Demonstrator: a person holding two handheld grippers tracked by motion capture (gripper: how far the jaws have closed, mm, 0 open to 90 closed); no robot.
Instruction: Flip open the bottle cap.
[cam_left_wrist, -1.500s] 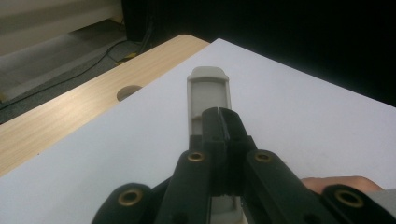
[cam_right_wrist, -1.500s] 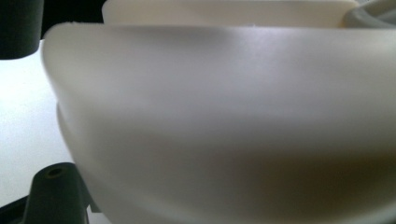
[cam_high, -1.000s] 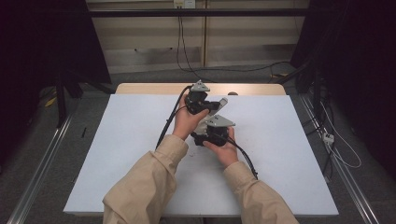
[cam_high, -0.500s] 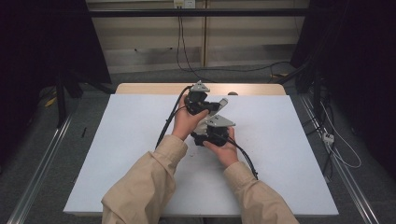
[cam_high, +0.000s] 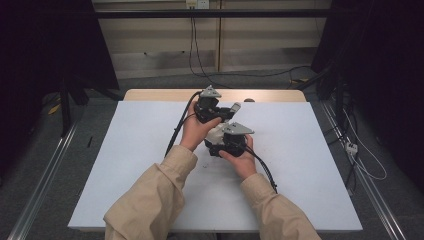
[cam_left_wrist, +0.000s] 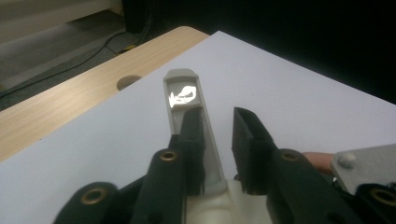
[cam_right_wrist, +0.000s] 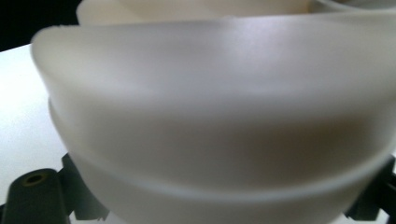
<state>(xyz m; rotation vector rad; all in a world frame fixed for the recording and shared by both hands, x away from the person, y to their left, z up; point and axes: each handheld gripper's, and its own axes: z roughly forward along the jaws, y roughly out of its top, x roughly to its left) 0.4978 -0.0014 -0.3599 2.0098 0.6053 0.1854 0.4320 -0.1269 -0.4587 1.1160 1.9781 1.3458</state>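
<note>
White plastic scoop (cam_high: 218, 131), light, stiff and slick, is held above table (cam_high: 310, 165) centre: right gripper (cam_high: 226, 142) pinches its bowl, left gripper (cam_high: 212, 111) jaws, just opening, straddle its handle

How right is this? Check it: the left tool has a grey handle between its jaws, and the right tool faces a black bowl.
One error: the bowl is whitish and translucent, not black, per the right gripper view. The left tool, jaws just opening, does have the grey handle between them.
</note>
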